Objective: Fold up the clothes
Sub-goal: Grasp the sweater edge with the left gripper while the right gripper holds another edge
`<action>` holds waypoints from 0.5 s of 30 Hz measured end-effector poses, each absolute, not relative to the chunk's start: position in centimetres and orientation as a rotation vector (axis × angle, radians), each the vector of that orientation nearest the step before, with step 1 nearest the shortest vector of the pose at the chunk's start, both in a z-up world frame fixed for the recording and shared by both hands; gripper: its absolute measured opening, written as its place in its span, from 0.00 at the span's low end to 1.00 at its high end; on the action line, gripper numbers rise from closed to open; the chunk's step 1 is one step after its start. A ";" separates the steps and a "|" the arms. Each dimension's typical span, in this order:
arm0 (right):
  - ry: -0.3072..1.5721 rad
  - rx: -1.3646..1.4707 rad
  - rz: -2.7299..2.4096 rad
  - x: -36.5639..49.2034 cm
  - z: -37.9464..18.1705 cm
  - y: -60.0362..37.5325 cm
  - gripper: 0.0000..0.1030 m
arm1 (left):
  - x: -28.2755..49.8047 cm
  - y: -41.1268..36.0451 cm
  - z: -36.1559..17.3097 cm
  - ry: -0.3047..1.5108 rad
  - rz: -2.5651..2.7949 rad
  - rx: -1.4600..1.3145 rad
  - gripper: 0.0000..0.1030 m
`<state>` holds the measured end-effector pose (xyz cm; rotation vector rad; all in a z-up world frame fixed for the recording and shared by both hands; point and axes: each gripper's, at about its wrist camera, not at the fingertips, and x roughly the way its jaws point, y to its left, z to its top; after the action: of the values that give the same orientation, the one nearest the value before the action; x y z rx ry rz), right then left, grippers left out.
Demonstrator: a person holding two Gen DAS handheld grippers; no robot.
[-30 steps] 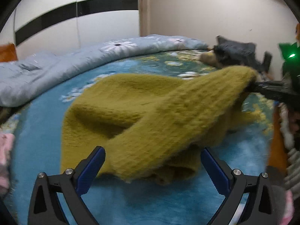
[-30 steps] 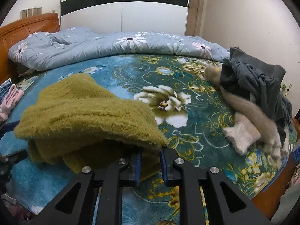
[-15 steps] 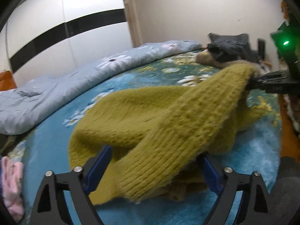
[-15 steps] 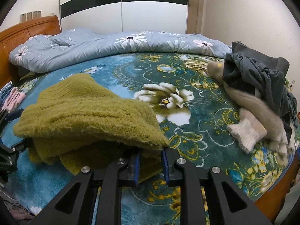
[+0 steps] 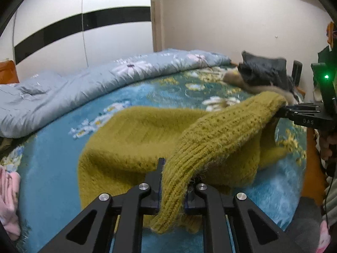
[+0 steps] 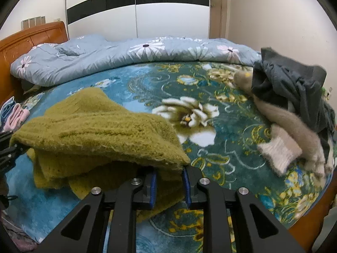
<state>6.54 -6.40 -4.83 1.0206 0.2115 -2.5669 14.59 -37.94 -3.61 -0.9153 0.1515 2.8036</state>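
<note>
Bedroom setting: a bed (image 6: 221, 130) covered with a blue-green flowered blanket is shown, with a pale blue quilt (image 6: 126, 57) bunched along its far side, a white wardrobe with a black band behind, and a wooden headboard (image 6: 31, 40) at the left. Item in work: one olive-green knitted sweater (image 6: 94, 130), lying on the near part of the blanket, partly doubled over itself, with a thick band of knit raised off the bed and stretched between the two tools. Left gripper (image 5: 172, 191): jaws are closed tight on one end of that raised band, a short tail of knit hanging below them. Right gripper (image 6: 168, 181): jaws are narrowed onto the other end, cloth filling the gap between them. Further stock: a heap of dark grey clothing (image 6: 290, 84) over a beige woolly garment (image 6: 288, 126) is noted at the far right of the bed, loose and crumpled; pink folded cloth (image 5: 8, 200) is seen at the left edge, its condition too small to judge. Progress, as judged: the sweater is mid-fold, with some layers already stacked but the held portion not laid flat; the grey and beige pieces appear unfolded, so most of the pile is taken to remain.
</note>
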 end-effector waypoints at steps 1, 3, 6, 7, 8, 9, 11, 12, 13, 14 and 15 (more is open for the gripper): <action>0.200 1.009 -2.573 6.5 -4.1 -6.4 0.16 | 14.6 -38.1 -3.2 0.135 2.812 -0.912 0.13; 0.176 0.974 -2.589 6.2 -2.3 -6.5 0.14 | 14.6 -38.6 -1.3 0.144 2.855 -0.857 0.13; 0.152 0.894 -2.596 5.9 1.2 -7.1 0.14 | 15.3 -40.1 4.1 0.178 2.966 -0.691 0.13; 0.155 0.860 -2.598 5.9 2.7 -7.5 0.14 | 15.7 -40.5 6.0 0.193 3.002 -0.630 0.13; 0.155 0.814 -2.597 6.1 4.4 -8.1 0.13 | 16.0 -41.0 7.9 0.209 3.036 -0.568 0.13; 0.150 0.770 -2.591 6.4 6.0 -8.7 0.13 | 16.7 -41.8 9.8 0.217 3.069 -0.506 0.13; 0.137 0.681 -2.574 7.2 9.1 -9.9 0.13 | 18.4 -43.8 12.1 0.204 3.125 -0.437 0.13; 0.116 0.635 -2.548 7.8 10.5 -10.6 0.13 | 19.3 -45.0 12.8 0.188 3.156 -0.415 0.13; 0.098 0.593 -2.519 8.4 11.8 -11.3 0.13 | 20.2 -46.1 13.6 0.172 3.186 -0.392 0.13; 0.087 0.566 -2.480 8.9 12.7 -12.1 0.13 | 21.1 -47.3 14.3 0.155 3.216 -0.369 0.13; 0.078 0.544 -2.440 9.4 13.4 -13.0 0.13 | 22.0 -48.5 15.1 0.138 3.246 -0.346 0.13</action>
<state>9.37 -13.02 13.44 0.5440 0.0784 -2.4399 22.00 -48.50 15.05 -0.3459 0.1383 3.2463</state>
